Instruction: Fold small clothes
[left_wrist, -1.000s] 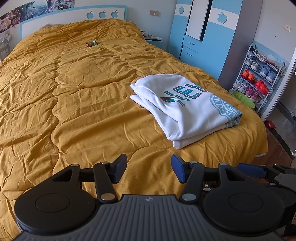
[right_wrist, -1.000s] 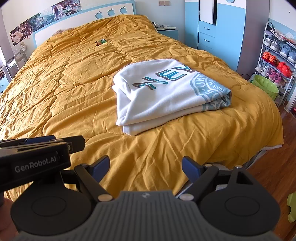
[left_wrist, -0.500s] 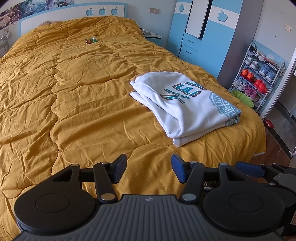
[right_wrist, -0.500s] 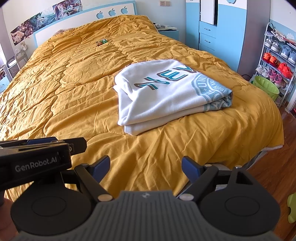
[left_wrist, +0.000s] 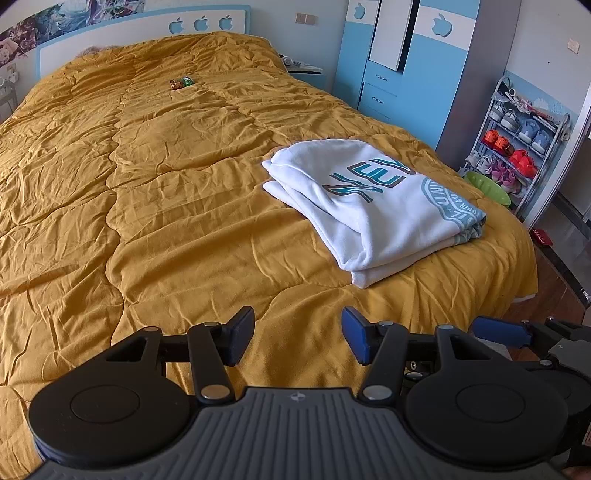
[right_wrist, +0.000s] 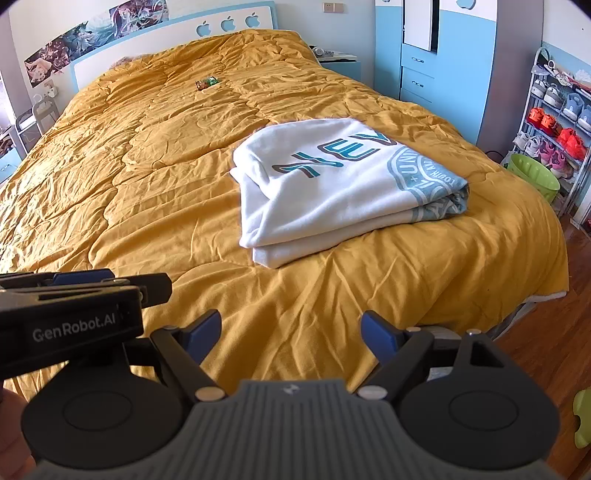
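Mustard quilt (left_wrist: 184, 206): 1, covers whole bed, wrinkled, mostly bare.
Garment count: 1 white sweatshirt (left_wrist: 373, 206), teal print on top, folded into layered rectangle.
Garment pos: right half of bed, near the foot-end right corner, lying flat, skewed to the bed edges. Nothing touching it.
L gripper (left_wrist: 298, 338): jaws apart, nothing between the blue pads, over foot edge of quilt, well short of sweatshirt.
R gripper (right_wrist: 291, 338): jaws wide apart, empty, also at foot edge; L unit's body shows just beside it at left in the right wrist view.
Small item (left_wrist: 181, 83): 1 orange/green packet far up near headboard, can't tell what it is.
Edges: quilt hangs over foot + right side; wood floor (right_wrist: 546, 354) beyond.
Free room: left + centre of bed open. Right side tighter – 1 blue wardrobe (left_wrist: 399, 62), 1 shoe rack (left_wrist: 517, 136), 1 green basin (right_wrist: 533, 175) by the rack.
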